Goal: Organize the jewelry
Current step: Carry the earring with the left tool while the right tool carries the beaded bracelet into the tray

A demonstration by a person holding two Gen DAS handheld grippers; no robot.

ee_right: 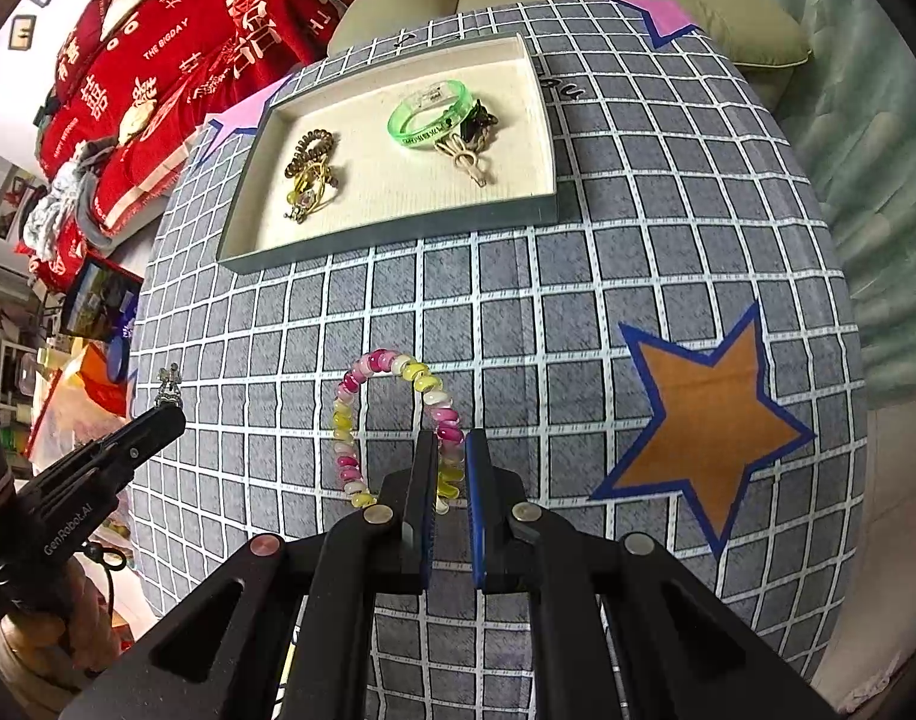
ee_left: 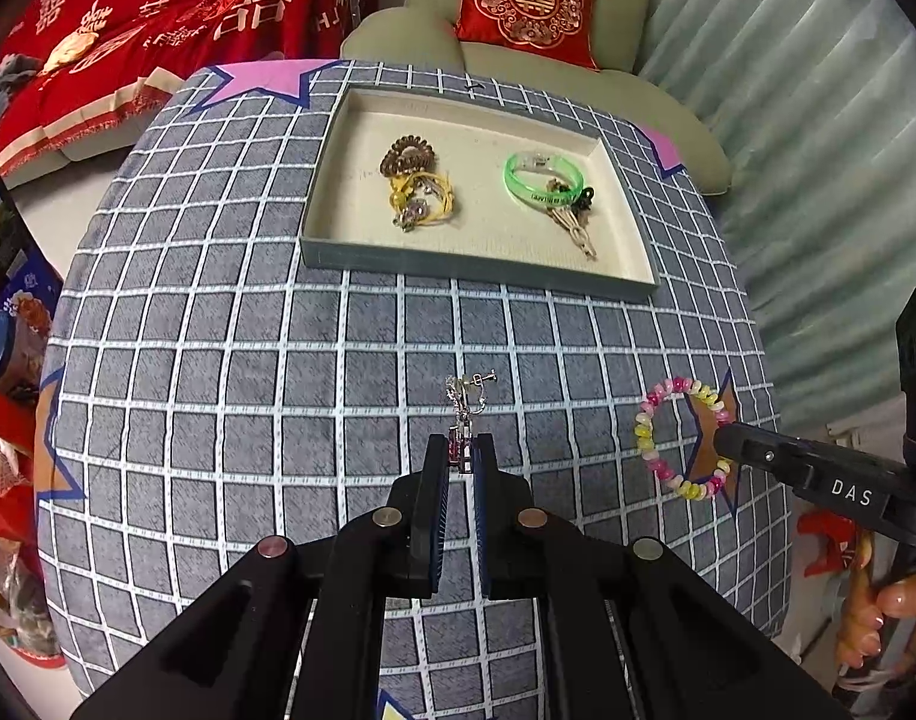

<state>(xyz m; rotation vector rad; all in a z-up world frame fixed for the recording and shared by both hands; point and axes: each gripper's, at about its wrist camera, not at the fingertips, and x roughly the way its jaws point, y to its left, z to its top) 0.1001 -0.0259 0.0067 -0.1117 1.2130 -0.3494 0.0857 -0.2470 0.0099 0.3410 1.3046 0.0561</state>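
A shallow cream-lined tray (ee_left: 481,269) (ee_right: 392,243) sits at the far side of the grey checked table. It holds a brown coil tie (ee_left: 407,155), yellow jewelry (ee_left: 422,195), a green bangle (ee_left: 541,180) (ee_right: 431,114) and a beige piece (ee_left: 574,225). My left gripper (ee_left: 461,450) is shut on a silver clip earring (ee_left: 466,399), which also shows in the right wrist view (ee_right: 170,387). My right gripper (ee_right: 450,450) is shut on a pink, yellow and white bead bracelet (ee_right: 398,369), also seen in the left wrist view (ee_left: 676,438).
An orange star (ee_right: 706,420) is printed on the cloth to the right. Pink stars (ee_left: 266,78) mark the far corners. A sofa with a red cushion (ee_left: 526,0) and red bedding (ee_left: 128,30) lie beyond the table. Boxes and clutter (ee_left: 8,312) stand left.
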